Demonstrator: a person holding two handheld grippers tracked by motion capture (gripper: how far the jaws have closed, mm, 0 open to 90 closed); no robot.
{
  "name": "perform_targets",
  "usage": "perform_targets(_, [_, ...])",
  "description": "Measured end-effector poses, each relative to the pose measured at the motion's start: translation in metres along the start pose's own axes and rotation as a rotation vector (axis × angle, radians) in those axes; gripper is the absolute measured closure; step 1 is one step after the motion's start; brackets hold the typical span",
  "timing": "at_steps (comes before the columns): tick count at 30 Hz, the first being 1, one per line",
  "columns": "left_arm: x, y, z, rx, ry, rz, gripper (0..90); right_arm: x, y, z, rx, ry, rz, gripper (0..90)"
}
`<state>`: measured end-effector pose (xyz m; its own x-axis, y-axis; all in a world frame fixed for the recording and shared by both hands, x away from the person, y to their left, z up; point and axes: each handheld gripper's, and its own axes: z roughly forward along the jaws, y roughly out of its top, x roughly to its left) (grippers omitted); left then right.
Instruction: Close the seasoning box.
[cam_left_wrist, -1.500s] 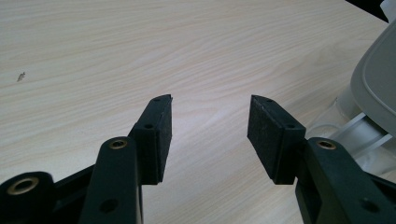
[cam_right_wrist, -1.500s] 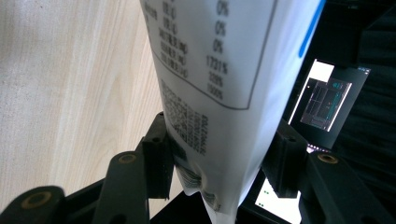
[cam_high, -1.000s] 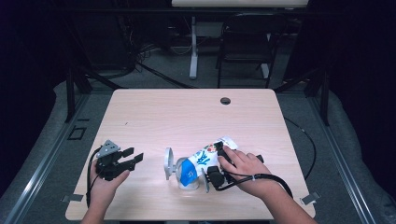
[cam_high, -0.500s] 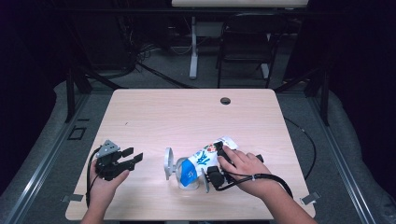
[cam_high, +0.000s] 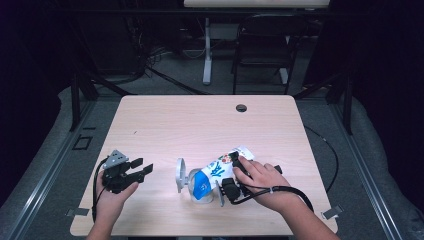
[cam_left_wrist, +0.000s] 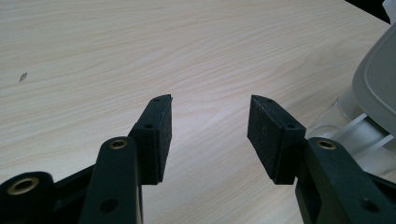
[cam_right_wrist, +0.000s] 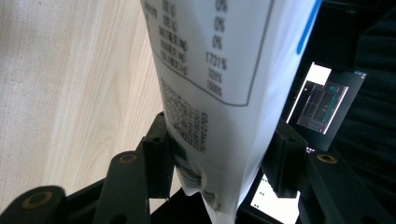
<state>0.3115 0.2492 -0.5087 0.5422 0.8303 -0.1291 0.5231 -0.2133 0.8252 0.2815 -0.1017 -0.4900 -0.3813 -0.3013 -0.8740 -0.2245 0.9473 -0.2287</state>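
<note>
— Clamped on the white pouch, the right gripper is seen at the near edge of the table: in the right gripper view both pads are pressed against the pouch's printed back. Is the left gripper loaded?

— Nothing is held there. Its jaws are spread wide, with bare wood between them in the left gripper view, and it is rested well apart to the left.

— Where is the pouch placed?

— It is tilted, its lower end tucked into the mouth of a clear plastic container lying on its side just beyond the left gripper's reach; a grey lid is stood on edge at the container's left.

— What could go wrong?

— The container is steadied by nothing, so it is judged likely to roll or slide if the pouch is pushed further. The pouch is soft, and a grip so near its end could let it buckle or slip.

— And the contents?

— Whether anything lies inside the container besides the pouch end cannot be told.
</note>
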Motion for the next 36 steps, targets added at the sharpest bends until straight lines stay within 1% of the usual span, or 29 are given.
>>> perform_targets(34, [-0.0001, 0.0001, -0.0004, -0.002, 0.0, -0.003, 50.5, 0.0, 0.0001, -0.0001, -0.004, -0.003, -0.007, 51.7])
perform_targets(36, [-0.0002, 0.0002, -0.0005, -0.001, 0.0, -0.003, 50.5, -0.0002, 0.0003, -0.0005, 0.001, -0.005, -0.011, 51.7])
